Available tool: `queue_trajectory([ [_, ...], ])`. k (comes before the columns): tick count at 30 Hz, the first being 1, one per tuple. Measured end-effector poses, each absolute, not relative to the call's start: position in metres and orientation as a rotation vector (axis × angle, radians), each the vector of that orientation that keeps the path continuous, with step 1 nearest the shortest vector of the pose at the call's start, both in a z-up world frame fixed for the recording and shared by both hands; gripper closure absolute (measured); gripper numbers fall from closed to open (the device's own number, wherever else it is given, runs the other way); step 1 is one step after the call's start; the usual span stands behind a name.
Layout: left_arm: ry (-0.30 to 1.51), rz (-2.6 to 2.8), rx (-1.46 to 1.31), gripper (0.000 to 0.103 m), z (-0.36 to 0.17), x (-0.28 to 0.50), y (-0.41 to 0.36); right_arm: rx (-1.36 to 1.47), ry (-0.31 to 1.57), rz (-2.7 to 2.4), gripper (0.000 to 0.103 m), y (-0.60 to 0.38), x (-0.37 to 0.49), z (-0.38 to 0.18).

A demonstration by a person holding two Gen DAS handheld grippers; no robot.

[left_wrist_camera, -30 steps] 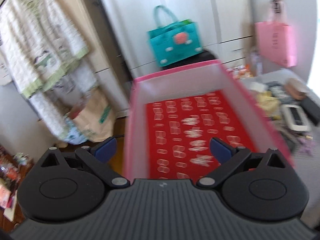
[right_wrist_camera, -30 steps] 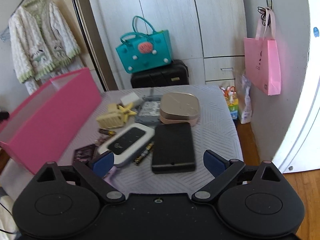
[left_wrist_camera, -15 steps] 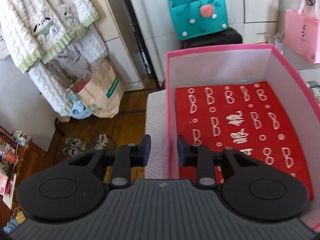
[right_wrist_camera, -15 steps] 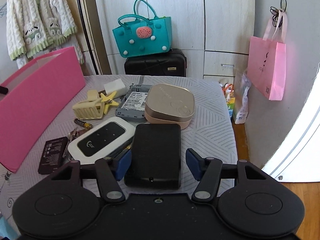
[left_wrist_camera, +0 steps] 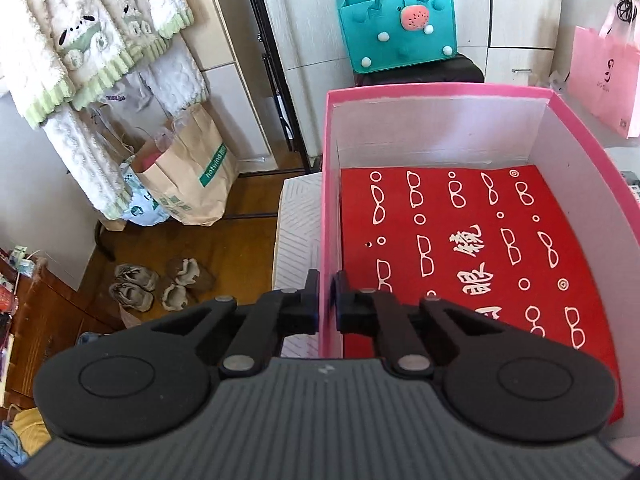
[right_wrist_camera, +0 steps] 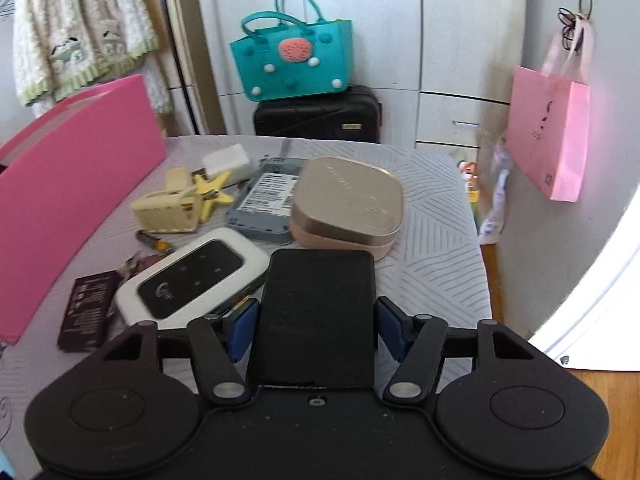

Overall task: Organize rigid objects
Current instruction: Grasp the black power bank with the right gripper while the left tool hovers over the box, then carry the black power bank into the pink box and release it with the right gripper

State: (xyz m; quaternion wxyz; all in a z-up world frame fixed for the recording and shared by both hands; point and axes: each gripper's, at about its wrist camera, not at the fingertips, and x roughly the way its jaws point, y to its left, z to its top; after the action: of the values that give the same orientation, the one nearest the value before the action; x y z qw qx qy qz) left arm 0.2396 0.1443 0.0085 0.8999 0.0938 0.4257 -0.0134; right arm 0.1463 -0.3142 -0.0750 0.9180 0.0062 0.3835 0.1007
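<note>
On the patterned surface [right_wrist_camera: 436,216] the clutter sits close together: a white device [right_wrist_camera: 192,276] just left of the black case [right_wrist_camera: 316,316], a gold tin [right_wrist_camera: 348,200] just beyond it, a grey router [right_wrist_camera: 266,204] left of the tin, and yellow clips [right_wrist_camera: 180,200] farther left. A dark card [right_wrist_camera: 86,312] lies near the pink box [right_wrist_camera: 76,184]. A teal bag [right_wrist_camera: 292,64] on a black suitcase [right_wrist_camera: 320,118] stands past the far edge.

The white device crowds the left side of the right gripper [right_wrist_camera: 316,330]; the tin blocks the way straight ahead. Bare surface shows to the right of the case, up to the right edge.

The left gripper [left_wrist_camera: 327,304] has its fingers clenched on the left wall of the pink box [left_wrist_camera: 329,208], 1 finger outside and 1 inside. Shoes [left_wrist_camera: 160,284] lie on the floor to the left.

The right gripper's fingers grasp the black case by its 2 long sides. Half a second ago they stood apart from it; now they touch it. The left fingers, then a gap apart around the wall, now pinch it.
</note>
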Motion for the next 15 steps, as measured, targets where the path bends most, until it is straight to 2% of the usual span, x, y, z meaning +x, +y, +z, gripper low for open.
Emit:
queue_trajectory([
  [9, 0.891, -0.001, 0.246, 0.097, 0.016, 0.232, 0.127, 0.081, 0.715, 0.271, 0.036, -0.327, 0.125, -0.057],
  [15, 0.810, 0.021, 0.287, 0.098, 0.027, 0.218, 0.114, 0.079, 0.683, 0.338, 0.036, -0.319, 0.122, -0.043],
])
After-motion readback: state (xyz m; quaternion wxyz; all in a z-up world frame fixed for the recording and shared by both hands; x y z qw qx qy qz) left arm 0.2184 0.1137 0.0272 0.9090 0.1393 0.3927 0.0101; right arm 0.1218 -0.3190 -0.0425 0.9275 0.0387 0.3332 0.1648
